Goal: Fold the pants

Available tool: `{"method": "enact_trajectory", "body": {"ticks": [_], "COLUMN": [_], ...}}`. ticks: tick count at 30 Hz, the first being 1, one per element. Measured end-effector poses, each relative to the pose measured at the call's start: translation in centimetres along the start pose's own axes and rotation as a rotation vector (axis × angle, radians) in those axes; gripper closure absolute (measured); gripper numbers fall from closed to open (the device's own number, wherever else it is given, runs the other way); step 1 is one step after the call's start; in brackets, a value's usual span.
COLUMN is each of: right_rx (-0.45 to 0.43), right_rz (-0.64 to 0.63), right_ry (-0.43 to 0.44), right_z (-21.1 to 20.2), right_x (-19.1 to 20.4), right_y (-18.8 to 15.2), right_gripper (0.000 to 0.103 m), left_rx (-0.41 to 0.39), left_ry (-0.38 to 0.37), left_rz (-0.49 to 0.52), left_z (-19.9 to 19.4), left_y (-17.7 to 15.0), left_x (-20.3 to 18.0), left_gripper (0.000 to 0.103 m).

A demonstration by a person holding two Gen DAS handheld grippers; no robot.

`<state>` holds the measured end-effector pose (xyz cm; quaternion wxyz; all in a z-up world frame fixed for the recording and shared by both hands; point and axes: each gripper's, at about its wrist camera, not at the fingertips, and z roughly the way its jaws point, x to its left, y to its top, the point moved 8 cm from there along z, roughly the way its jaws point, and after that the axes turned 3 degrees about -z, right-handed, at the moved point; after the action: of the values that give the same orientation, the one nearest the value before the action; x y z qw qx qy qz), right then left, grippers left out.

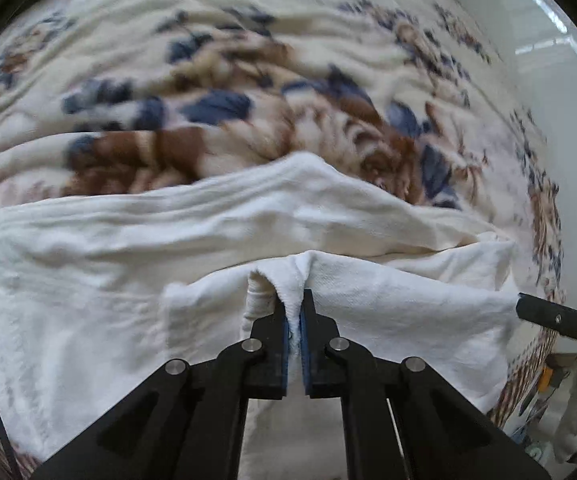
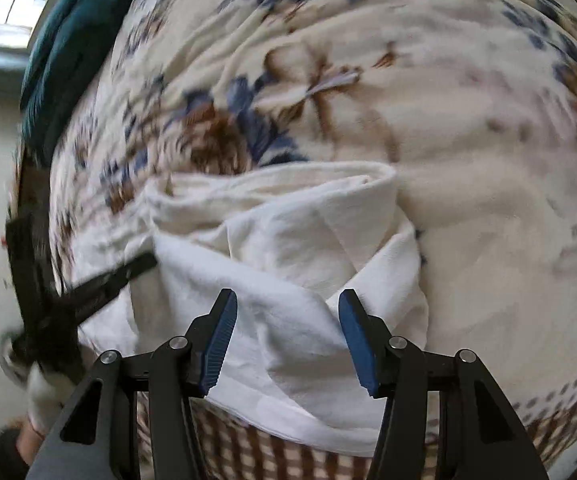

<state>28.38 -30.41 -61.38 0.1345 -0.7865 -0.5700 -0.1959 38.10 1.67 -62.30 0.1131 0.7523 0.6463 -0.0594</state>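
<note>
White pants (image 1: 136,272) lie bunched and partly folded on a cream blanket with blue and brown flowers (image 1: 216,64). My left gripper (image 1: 295,300) points down at them and is shut on a pinched ridge of the white cloth, which shows between its blue pads. In the right wrist view the pants (image 2: 280,248) lie folded over in layers, and my right gripper (image 2: 288,304) stands open just above them with nothing between its blue pads (image 2: 220,340). The left gripper (image 2: 120,276) shows as a dark blurred bar at the left edge of the cloth.
The flowered blanket (image 2: 468,128) covers the bed, with a brown checked border (image 2: 256,452) near me. A dark teal cloth (image 2: 64,64) lies at the far left of the bed. Pale floor (image 1: 560,128) and a cluttered patch (image 1: 560,400) lie beyond the bed's right edge.
</note>
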Motion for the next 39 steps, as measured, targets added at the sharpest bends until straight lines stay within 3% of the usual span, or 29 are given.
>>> {"method": "enact_trajectory", "body": {"ticks": [4,12,16,18,22,24,26,27,29,30,33,36,39], "right_rx": [-0.028,0.015,0.05,0.069,0.123,0.122,0.108,0.1,0.078,0.06,0.037,0.059,0.103], "right_rz": [0.038,0.064,-0.022,-0.011,0.013,0.009,-0.002,-0.012,-0.036,-0.048,-0.085,-0.091,-0.111], "right_ry": [0.03,-0.012,-0.096,-0.153,-0.186,-0.193,-0.196,-0.203,-0.252,-0.277,-0.341,-0.355,-0.425], "right_z": [-1.5,-1.5,1.2,3.0,4.8,4.0,2.8,2.2,0.9,0.4,0.2,1.6,4.7], "right_x": [-0.4,-1.9,-1.8,-2.6,-3.0,-2.8,-2.3,-2.0,-1.3,-0.9,0.8,2.6,3.9], "right_y": [-0.2,-0.4,0.9,1.9,2.6,2.4,2.0,1.7,0.7,0.2,-1.6,-3.2,-4.4], "right_gripper": [0.047,0.047,0.053,0.053,0.052,0.05,0.034,0.015,0.011,0.011,0.011,0.011,0.011], "left_rx": [-0.015,-0.012,0.012,0.017,0.028,0.037,0.024,0.01,-0.03,-0.049,-0.06,-0.068,-0.096], "left_ry": [0.035,0.074,0.097,0.1,0.057,0.042,-0.001,-0.015,-0.012,-0.007,-0.007,0.049,0.127], "left_rz": [-0.034,-0.088,-0.075,-0.073,-0.116,-0.145,-0.161,-0.167,-0.177,-0.187,-0.216,-0.283,-0.395], "left_z": [-1.4,-0.5,0.8,1.0,0.5,-0.4,-1.9,-2.8,-4.8,-5.9,-7.4,-8.1,-8.6], "left_y": [-0.8,-1.0,-1.4,-1.6,-1.7,-2.1,-2.6,-2.8,-3.4,-3.9,-5.0,-6.0,-7.8], "left_x": [2.2,4.5,4.6,4.7,4.9,4.9,4.5,4.4,4.6,5.0,6.6,9.9,14.8], "left_gripper": [0.099,0.096,0.095,0.094,0.089,0.078,0.065,0.059,0.028,0.004,0.001,0.001,0.001]}}
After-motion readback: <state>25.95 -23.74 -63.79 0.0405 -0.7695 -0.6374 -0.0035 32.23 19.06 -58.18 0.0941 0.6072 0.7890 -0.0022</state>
